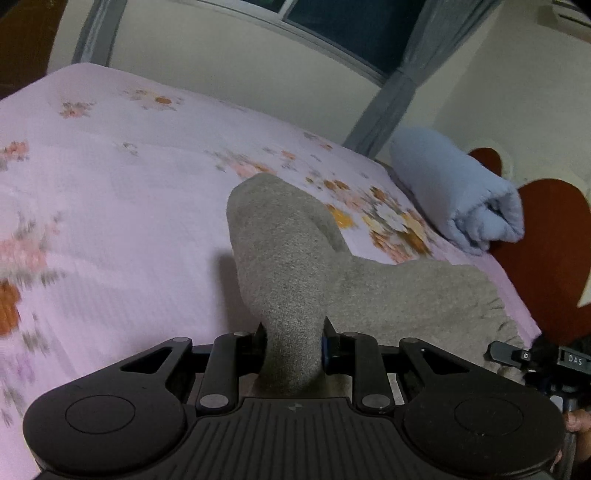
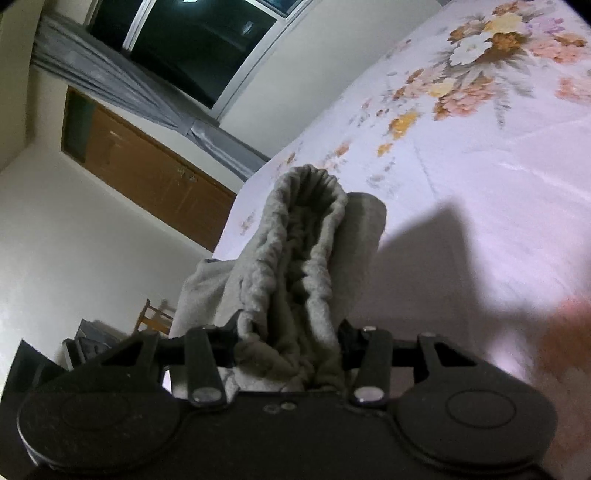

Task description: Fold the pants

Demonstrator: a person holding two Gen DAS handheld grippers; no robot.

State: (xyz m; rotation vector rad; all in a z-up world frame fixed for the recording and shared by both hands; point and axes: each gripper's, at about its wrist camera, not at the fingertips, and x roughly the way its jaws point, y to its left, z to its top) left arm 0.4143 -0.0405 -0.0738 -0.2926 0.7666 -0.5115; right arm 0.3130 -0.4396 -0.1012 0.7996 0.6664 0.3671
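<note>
seen from the left wrist: left gripper clamped on a bunched fold of grey pants, jaws pressed into the cloth from both sides. fabric rising from the pinch in a thick hump, then spreading right and down over the pink floral bedsheet. gathered, elasticated edge of the same garment at far right, close to the tip of the other black tool poking in from that side. rolled pale blue blanket lying at the far right edge of the bed, against a red headboard. grey curtain and dark window on the wall behind.

seen from the right wrist: right gripper closed on the ruched waistband of the pants, bunched cloth filling the gap between the jaws. waistband standing up as an open loop, lifted off the sheet, with a flat grey panel hanging behind it. dark shadow of cloth falling across the bedsheet to the right. brown wooden door, tied grey curtain and night-dark window beyond the bed edge; wooden chair low at left. blurred pinkish shape at lower right, too smeared to identify.
</note>
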